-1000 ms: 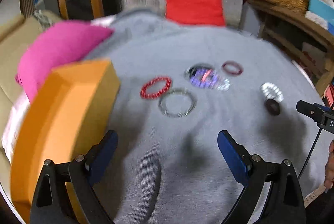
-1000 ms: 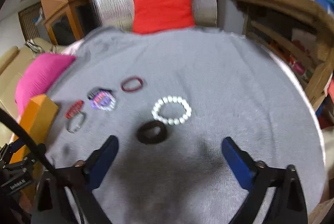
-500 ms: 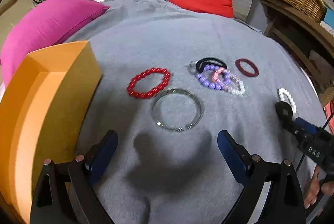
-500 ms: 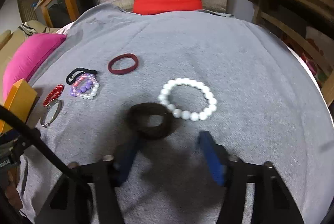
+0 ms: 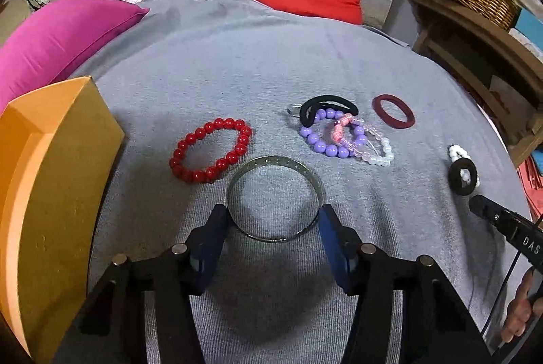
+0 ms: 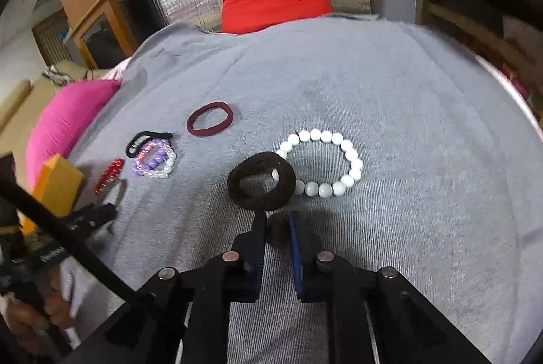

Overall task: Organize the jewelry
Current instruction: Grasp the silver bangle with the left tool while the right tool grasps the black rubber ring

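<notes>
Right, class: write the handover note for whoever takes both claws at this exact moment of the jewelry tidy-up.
Left claw: jaws have just been closing, pads against the silver bangle, which lies on the grey cloth.
Right claw: jaws have just been closing, almost shut on the black scrunchie, which overlaps the white bead bracelet.
Done: nothing lifted yet; orange box waits at the left.
Left: red bead bracelet, purple bead pile, maroon band.

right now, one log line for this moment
left tongs: just closing on silver bangle | right tongs: just closing on black scrunchie rim
</notes>
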The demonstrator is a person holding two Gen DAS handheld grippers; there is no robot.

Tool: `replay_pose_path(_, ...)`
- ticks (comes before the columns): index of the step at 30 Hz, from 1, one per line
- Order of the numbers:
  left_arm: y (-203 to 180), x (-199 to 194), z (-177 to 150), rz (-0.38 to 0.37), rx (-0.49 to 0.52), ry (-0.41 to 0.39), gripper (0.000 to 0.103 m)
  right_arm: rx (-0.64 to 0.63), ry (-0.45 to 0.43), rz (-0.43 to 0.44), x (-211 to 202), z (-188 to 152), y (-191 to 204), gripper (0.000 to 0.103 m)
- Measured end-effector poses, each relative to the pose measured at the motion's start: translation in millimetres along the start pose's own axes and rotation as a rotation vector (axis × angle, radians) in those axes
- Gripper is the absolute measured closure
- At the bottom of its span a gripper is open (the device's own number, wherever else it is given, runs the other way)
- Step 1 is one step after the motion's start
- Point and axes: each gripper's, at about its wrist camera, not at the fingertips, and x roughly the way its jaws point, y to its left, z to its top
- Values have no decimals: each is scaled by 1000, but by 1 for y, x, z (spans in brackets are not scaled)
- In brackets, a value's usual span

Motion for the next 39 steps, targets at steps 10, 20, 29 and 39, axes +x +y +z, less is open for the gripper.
replay_pose_path(10, -2, -27, -4, -10, 37, -62, 47, 117, -10, 54, -9, 4, -13, 43)
replay_pose_path(20, -11, -40, -8, -35, 83, -66, 84, 167, 16, -22, 19, 22, 1, 86)
replay_pose_path(29, 13, -34, -8, -34, -22, -43, 52, 202, -38, 13, -10, 16, 1, 95)
replay_pose_path(39, -20, 8, -1, -53, 25, 40, 26, 218, -9, 54, -13, 3, -5, 95)
